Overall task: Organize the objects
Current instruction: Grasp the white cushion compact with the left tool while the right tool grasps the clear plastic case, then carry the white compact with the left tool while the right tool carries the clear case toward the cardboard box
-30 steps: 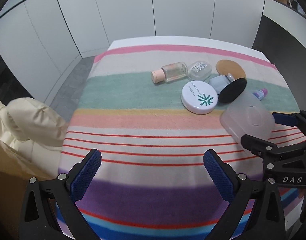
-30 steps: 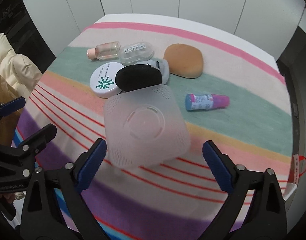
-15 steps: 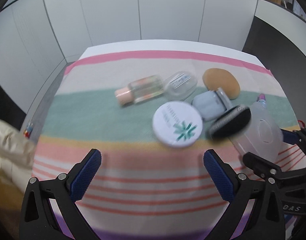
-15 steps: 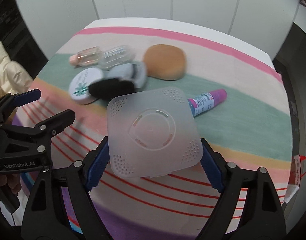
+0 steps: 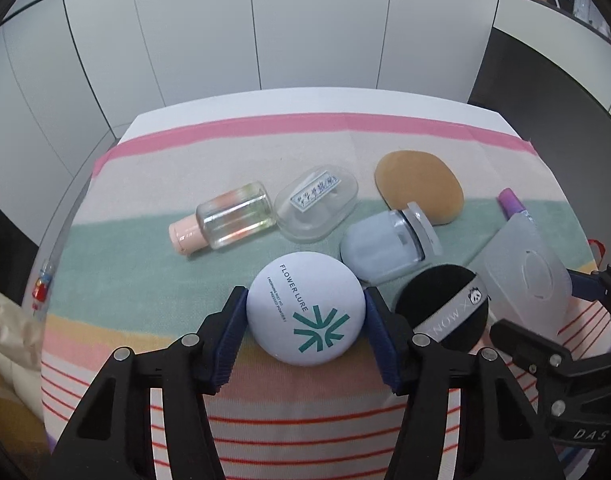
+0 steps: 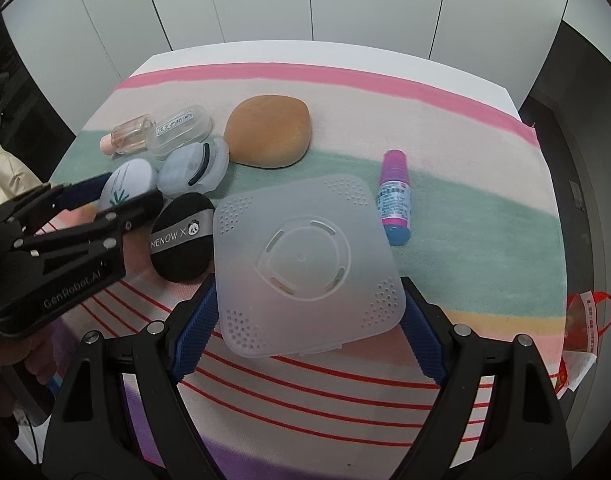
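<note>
A: How are the tools set?

B: The left gripper [image 5: 305,322] is closed in on the white round compact [image 5: 305,314]; both blue pads are seen pressed to its sides. The right gripper [image 6: 307,322] is narrowed around the frosted square case [image 6: 305,264], with the pads at its two near edges (firm contact there is judged likely, though the case may simply be resting between them).

A: And what is found around the compact?

B: Just right of the compact, a black powder puff [image 5: 445,312] is lying, touching the left gripper's right finger. Beyond the compact, the pale blue eyelash curler [image 5: 385,246] is seen, and past that the tan sponge [image 5: 419,186]. Behind the compact to the left, a clear bottle with a peach cap [image 5: 225,218] is lying on its side, with a clear oval case [image 5: 317,208] just beside it. Well to the right of the compact, beyond the frosted case, a pink and blue tube [image 6: 395,196] is lying on the striped cloth [image 6: 465,208].

A: How far along is the organizing?

B: Very little is judged done. Nothing is seen packed or lined up; every item is loose on the cloth. Only two are gripped, and the rest are left to be placed.
</note>
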